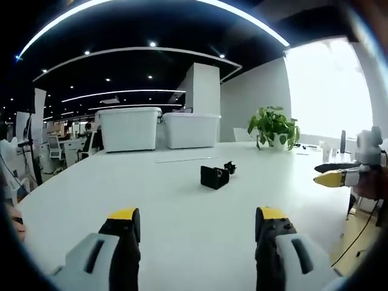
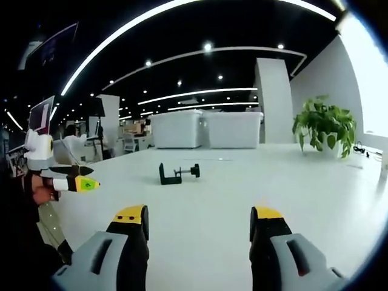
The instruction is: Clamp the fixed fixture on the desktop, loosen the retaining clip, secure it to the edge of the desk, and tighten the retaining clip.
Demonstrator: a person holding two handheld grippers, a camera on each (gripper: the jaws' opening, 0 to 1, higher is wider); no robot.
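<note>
My left tongs [image 1: 197, 225] hover over the white counter [image 1: 182, 242] with their yellow-tipped jaws spread wide and nothing between them. Beyond them, well apart, the black clamp fixture [image 1: 216, 176] sits on the counter, its screw knob pointing away to the right. My right tongs [image 2: 197, 225] are likewise spread apart and hold nothing; from their side the clamp fixture [image 2: 176, 173] lies ahead and a little left, resting flat (the C-shaped body and the threaded rod with its knob are plain to see). Behind the fixture stand two white storage bins [image 1: 157, 128], and to their right a potted plant [image 1: 274, 127]
</note>
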